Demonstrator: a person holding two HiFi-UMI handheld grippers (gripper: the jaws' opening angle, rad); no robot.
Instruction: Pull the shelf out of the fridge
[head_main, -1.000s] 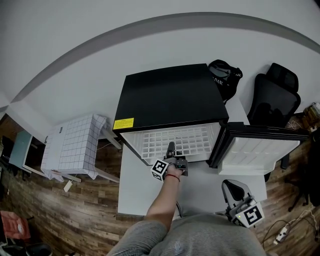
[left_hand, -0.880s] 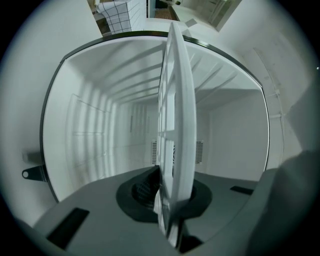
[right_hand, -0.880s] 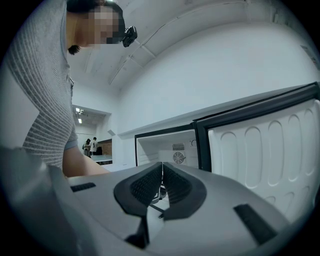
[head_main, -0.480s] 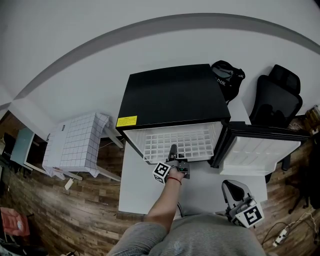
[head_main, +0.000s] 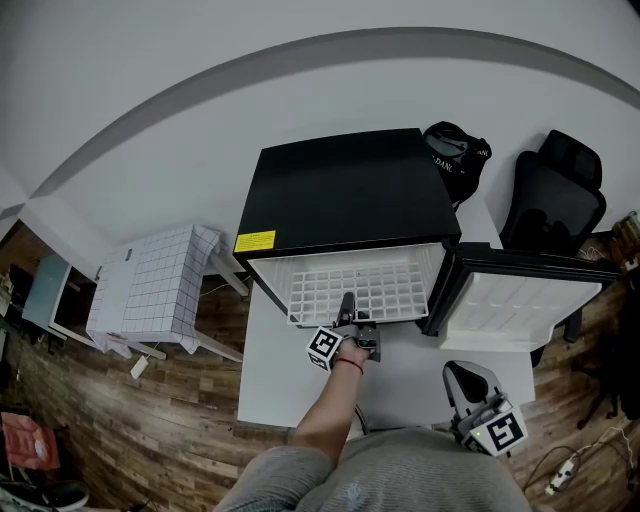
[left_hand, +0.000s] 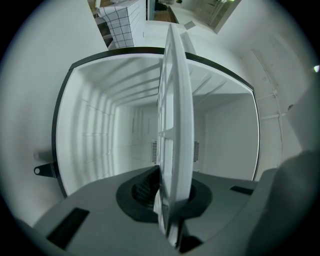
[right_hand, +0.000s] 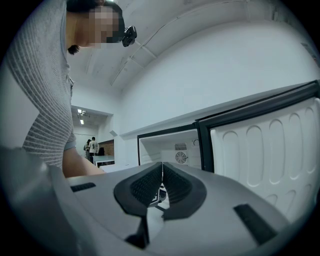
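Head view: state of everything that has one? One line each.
fridge: open, standing on the white platform.
fridge door: swung fully open to the right.
white grid shelf: lying level, partly slid out past the fridge front.
left gripper: shut on the shelf's front edge.
right gripper: shut, empty, held back near the person's body.

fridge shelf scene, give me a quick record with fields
fridge: black top, white inside
door: swung open at the right
shelf: white grid, sticking partly out of the fridge's front
left gripper: jaws shut on the shelf's front edge
right gripper: jaws together, nothing between them, held apart from the fridge
task state: shelf not yet fully out
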